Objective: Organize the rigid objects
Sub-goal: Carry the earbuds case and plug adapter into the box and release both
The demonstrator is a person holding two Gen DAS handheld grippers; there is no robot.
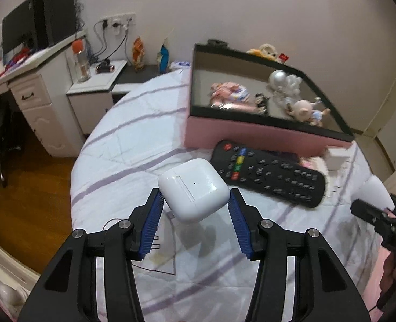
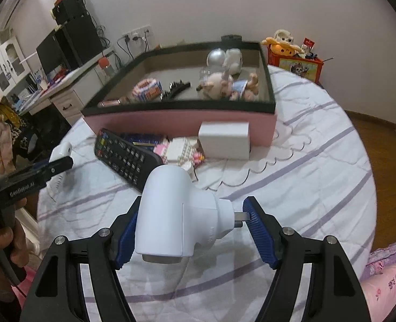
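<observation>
My left gripper (image 1: 195,204) is shut on a white earbuds case (image 1: 193,189), held above the bed. My right gripper (image 2: 191,222) is shut on a white plug adapter (image 2: 176,217), its left pad on the body and its right pad on the metal prongs. A black remote (image 1: 267,173) lies on the bed in front of a pink box with a black rim (image 1: 265,131); the remote (image 2: 125,155) and box (image 2: 176,120) also show in the right wrist view. The box holds a silver ball (image 2: 216,57), a pig doll (image 2: 230,84) and other small toys.
A small white box (image 2: 224,141) and a pink-white brick model (image 2: 181,151) lie against the pink box's front. A desk with drawers (image 1: 36,99) and a nightstand (image 1: 95,91) stand left of the bed. A red toy box (image 2: 294,64) stands behind the bed.
</observation>
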